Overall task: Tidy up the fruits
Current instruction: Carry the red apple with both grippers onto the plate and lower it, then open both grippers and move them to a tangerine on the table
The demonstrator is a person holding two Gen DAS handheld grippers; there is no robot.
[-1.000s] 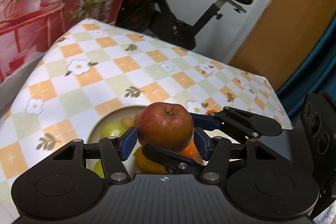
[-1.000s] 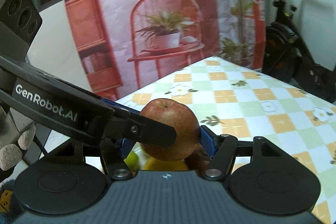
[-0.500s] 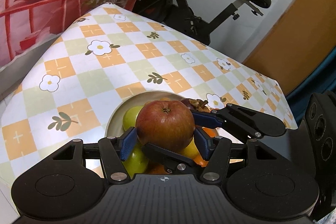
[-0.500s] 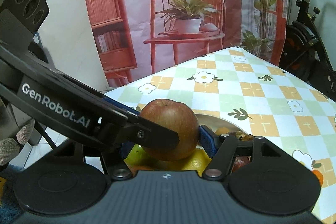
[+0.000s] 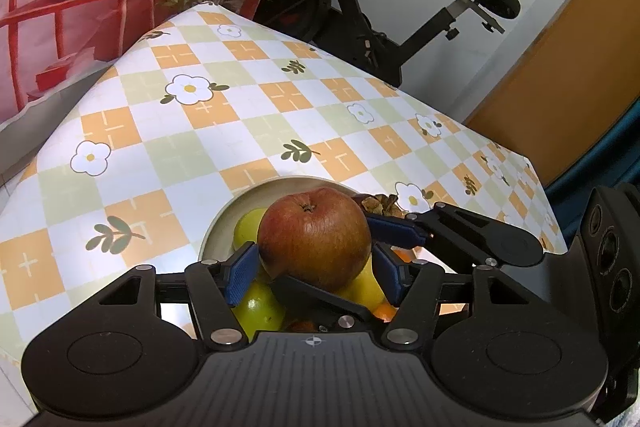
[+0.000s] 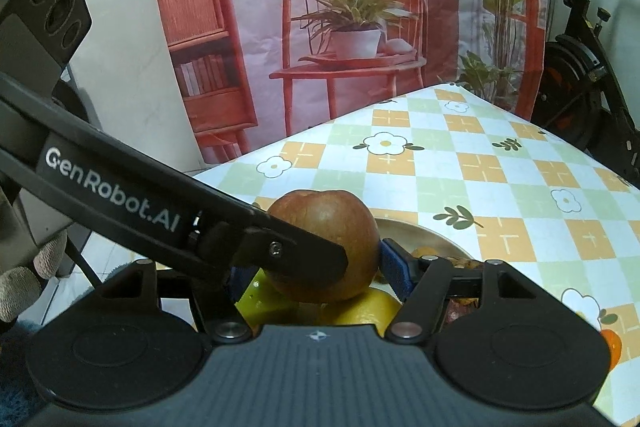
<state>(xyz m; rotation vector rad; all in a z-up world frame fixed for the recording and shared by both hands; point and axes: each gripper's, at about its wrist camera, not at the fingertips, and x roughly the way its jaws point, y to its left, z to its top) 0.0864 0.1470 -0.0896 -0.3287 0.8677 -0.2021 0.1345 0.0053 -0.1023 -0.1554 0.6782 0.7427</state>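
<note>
Both grippers, left (image 5: pixel 314 261) and right (image 6: pixel 316 269), have lowered the red apple (image 5: pixel 314 237) onto the bowl's (image 5: pixel 224 223) fruit, jaws just easing apart around it.

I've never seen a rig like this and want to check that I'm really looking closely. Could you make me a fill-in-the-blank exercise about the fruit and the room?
1. The topmost fruit in the cream round dish is a red-brown ___.
2. The glossy round fruit lying lower in the pile, at the near left, is coloured ___.
3. The orange-and-green checked tablecloth is printed with white ___.
4. Beyond the table's far edge stands a black exercise ___.

Missing words: apple; green; flowers; bike.
</note>
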